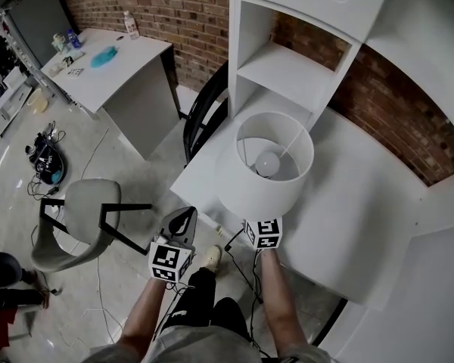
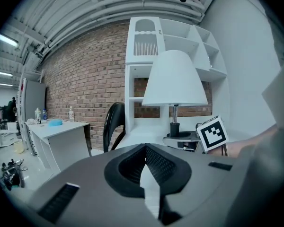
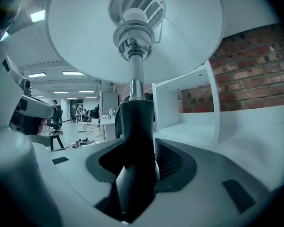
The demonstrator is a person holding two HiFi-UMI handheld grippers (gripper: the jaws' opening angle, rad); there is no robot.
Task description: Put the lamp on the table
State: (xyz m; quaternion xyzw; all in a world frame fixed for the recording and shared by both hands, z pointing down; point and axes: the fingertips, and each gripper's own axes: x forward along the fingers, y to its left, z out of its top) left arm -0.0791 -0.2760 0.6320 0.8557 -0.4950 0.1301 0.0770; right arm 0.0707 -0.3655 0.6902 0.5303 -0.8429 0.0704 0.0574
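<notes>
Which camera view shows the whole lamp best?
The left gripper view: the lamp shows whole, shade, stem and base. The head view gives only shade and bulb from above; the right gripper view, the stem and the shade's underside.

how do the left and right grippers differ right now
The right gripper grips the lamp by its black stem; the left gripper is closed on nothing. The right gripper sits under the lamp at the edge of the table; the left gripper hangs off to the side, short of the table. Both carry a marker cube.
</notes>
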